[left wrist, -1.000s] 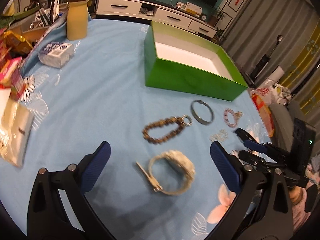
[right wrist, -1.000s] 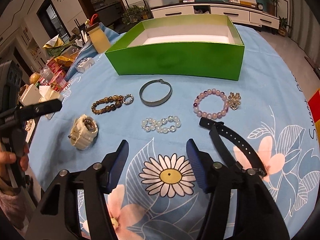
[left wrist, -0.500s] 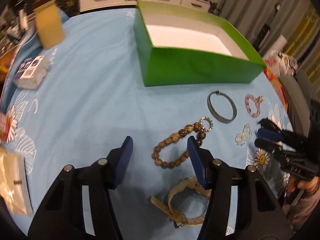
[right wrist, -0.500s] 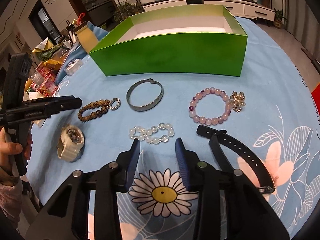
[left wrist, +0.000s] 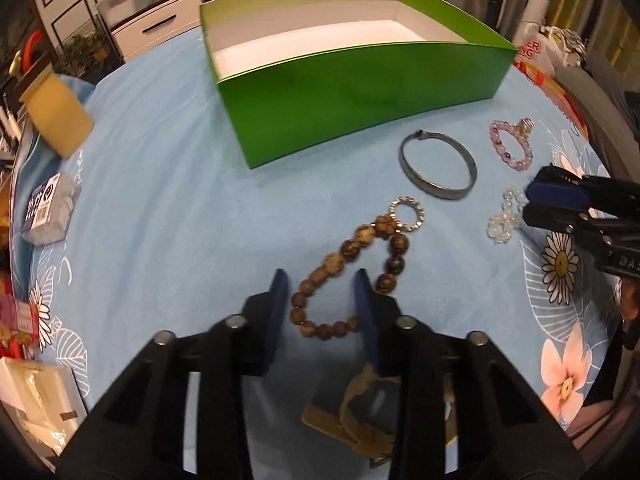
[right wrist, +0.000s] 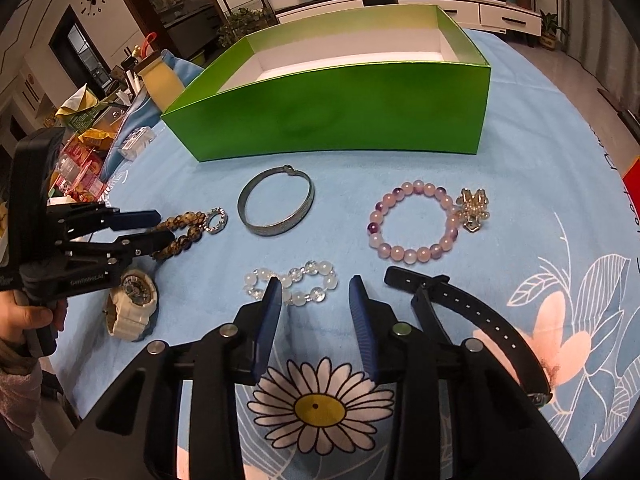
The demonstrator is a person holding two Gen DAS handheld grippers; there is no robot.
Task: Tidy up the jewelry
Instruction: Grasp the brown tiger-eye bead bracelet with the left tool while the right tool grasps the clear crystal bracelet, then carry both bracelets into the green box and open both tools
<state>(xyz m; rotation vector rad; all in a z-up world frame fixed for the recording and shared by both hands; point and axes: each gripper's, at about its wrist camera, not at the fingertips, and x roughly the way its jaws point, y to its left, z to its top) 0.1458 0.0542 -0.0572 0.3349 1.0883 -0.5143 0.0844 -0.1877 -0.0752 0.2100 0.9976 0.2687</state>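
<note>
The first pick-up is judged to be in hand. At the left, the left gripper [left wrist: 322, 300] is lowered over the brown bead bracelet [left wrist: 352, 268], its jaws closing around the near loop, not yet pinching. The cream watch [right wrist: 130, 306] lies just beside. Rightward, the right gripper [right wrist: 314, 312] is held with jaws part-spread at the clear bead bracelet [right wrist: 292, 284], ungripped. Both must next be carried over the wall of the green box [right wrist: 340, 116].

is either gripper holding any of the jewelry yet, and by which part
Nothing is gripped yet. The left gripper is closing around the brown wooden bead bracelet; the right gripper straddles the clear crystal bead bracelet, pads apart.
</note>
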